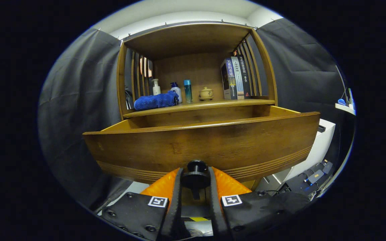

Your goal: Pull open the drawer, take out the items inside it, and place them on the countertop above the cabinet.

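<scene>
The wooden drawer (pixel 199 144) stands pulled out of the cabinet toward me, its wide front panel close ahead. Its dark round knob (pixel 196 174) sits between my two fingers, and my gripper (pixel 195 179) is shut on it. The inside of the drawer is hidden behind the front panel, so I cannot see any items in it. Above the drawer runs the countertop (pixel 213 104) of the cabinet, holding a folded blue towel (pixel 156 101), a white pump bottle (pixel 155 87), a blue-capped bottle (pixel 176 91), a teal bottle (pixel 188 91), a small lidded pot (pixel 206 93) and several upright books (pixel 236 77).
Slatted wooden sides and a top board frame the shelf (pixel 189 40) over the countertop. A white unit (pixel 313 150) stands to the right of the drawer, with cables and devices (pixel 313 177) on the floor beside it. A small wall shelf (pixel 345 107) hangs at far right.
</scene>
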{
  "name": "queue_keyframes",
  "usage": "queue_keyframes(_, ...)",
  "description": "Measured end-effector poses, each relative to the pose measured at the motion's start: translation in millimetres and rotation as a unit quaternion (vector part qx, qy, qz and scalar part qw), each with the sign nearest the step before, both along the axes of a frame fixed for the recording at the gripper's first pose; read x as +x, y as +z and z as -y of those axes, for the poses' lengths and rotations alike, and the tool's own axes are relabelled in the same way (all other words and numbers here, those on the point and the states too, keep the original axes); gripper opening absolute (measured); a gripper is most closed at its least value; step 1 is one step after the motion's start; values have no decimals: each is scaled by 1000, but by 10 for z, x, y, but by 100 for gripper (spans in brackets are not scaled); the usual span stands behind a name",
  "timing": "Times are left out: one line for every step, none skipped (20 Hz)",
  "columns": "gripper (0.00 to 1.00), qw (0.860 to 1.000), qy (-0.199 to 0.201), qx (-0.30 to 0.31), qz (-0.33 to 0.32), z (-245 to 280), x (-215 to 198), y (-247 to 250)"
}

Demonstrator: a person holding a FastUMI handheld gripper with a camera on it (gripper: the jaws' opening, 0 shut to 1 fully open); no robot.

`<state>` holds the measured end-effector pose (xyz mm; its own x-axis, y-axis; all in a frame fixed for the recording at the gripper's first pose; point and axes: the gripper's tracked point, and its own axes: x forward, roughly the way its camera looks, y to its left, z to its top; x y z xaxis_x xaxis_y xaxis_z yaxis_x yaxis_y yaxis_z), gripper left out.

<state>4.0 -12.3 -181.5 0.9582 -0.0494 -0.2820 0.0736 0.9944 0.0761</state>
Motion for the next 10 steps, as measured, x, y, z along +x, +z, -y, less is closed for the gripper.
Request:
queue_keyframes(45,1000,1,0,3,-4,-6,3)
queue_keyframes(45,1000,1,-3,9,-1,-12,19)
queue_keyframes(45,1000,-1,-3,11,5,-4,26)
queue_keyframes(45,1000,-3,-1,9,11,-1,2)
queue_keyframes(45,1000,-3,4,9,4,9,-2)
queue_keyframes(50,1000,-5,7,9,1,5,3)
queue_keyframes(55,1000,-2,8,8,-14,26,-2)
queue_keyframes(60,1000,-2,8,3,-23,20,-22)
queue_keyframes(66,1000,4,9,-2,-48,21,-69)
queue_keyframes(71,1000,13,10,-9,-94,8,-99)
